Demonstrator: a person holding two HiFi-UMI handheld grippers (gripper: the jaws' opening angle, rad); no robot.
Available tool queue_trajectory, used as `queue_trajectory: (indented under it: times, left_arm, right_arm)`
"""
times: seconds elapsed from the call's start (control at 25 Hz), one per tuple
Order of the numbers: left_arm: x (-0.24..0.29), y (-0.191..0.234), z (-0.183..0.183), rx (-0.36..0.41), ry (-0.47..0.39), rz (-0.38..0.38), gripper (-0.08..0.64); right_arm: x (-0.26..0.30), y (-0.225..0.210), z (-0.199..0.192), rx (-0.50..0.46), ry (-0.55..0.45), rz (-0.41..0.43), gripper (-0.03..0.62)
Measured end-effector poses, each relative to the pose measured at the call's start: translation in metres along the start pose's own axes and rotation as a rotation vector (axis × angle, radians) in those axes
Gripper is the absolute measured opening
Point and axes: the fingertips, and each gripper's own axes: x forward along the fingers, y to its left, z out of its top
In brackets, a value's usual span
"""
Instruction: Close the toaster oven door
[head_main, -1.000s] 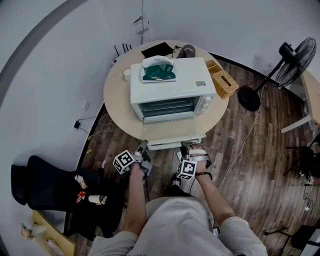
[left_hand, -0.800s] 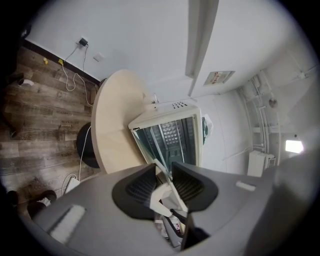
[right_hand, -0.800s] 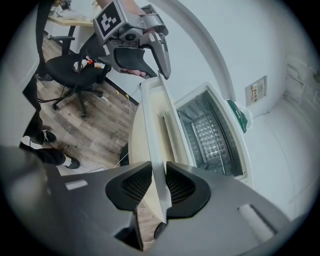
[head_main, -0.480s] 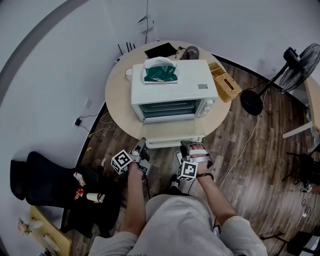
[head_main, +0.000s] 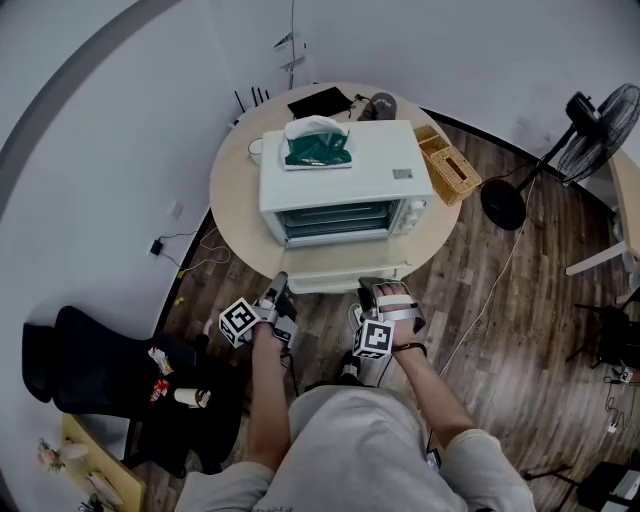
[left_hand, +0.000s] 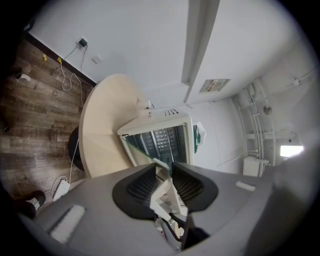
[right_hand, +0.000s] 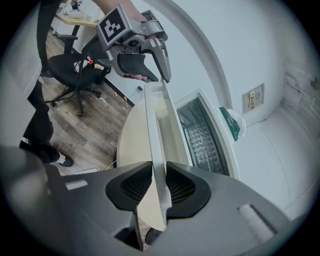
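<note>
white enamelled metal forms the boxy toaster oven (head_main: 345, 180), which stands in the middle of a round, pale wood-topped table (head_main: 232, 195). its door (head_main: 345, 276) is a flat pane of glass in a thin white frame, hinged at the bottom and swung open toward the person, with its free edge over the table's near rim. behind it the open mouth shows a wire rack (right_hand: 202, 140) of fine parallel bars.

the left gripper (head_main: 279, 288) meets the door's free edge at its left corner, and the right gripper (head_main: 384, 290) meets the right part of the same edge. in the left gripper view the ribbed black pads sit on either side of the white frame corner and close on it. in the right gripper view the thin white edge runs straight between the two dark, grid-textured pads, which press on both its faces. both grippers have smooth grey bodies and carry a cube with black-and-white square markers.

a crumpled green and white pouch (head_main: 318, 140) lies on the oven's flat top. a rectangular woven basket (head_main: 450, 165) sits at the table's right rim, just beside the oven. dark wood planks cover the floor (head_main: 500, 300). a black padded chair (head_main: 90, 370) stands to the left, and a round-caged fan (head_main: 600, 112) on a disc base stands to the right.
</note>
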Motion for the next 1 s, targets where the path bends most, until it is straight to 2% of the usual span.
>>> queue_trajectory:
  times: [0.32, 0.48, 0.68, 1.0]
  left_arm:
    - [0.005, -0.008, 0.006, 0.003, -0.02, -0.028, 0.156]
    - [0.005, -0.016, 0.01, 0.065, -0.012, -0.023, 0.155]
    - [0.006, -0.034, 0.012, 0.236, 0.012, 0.0, 0.147]
    - [0.003, -0.051, 0.005, 0.673, 0.083, 0.132, 0.147]
  right_arm:
    - [0.001, -0.01, 0.002, -0.007, -0.01, -0.004, 0.087]
    - [0.0, -0.02, 0.005, -0.003, -0.014, -0.011, 0.088]
    - [0.004, -0.033, 0.007, -0.014, -0.023, -0.033, 0.092]
    - [0.007, -0.055, 0.01, -0.025, -0.037, -0.057, 0.1]
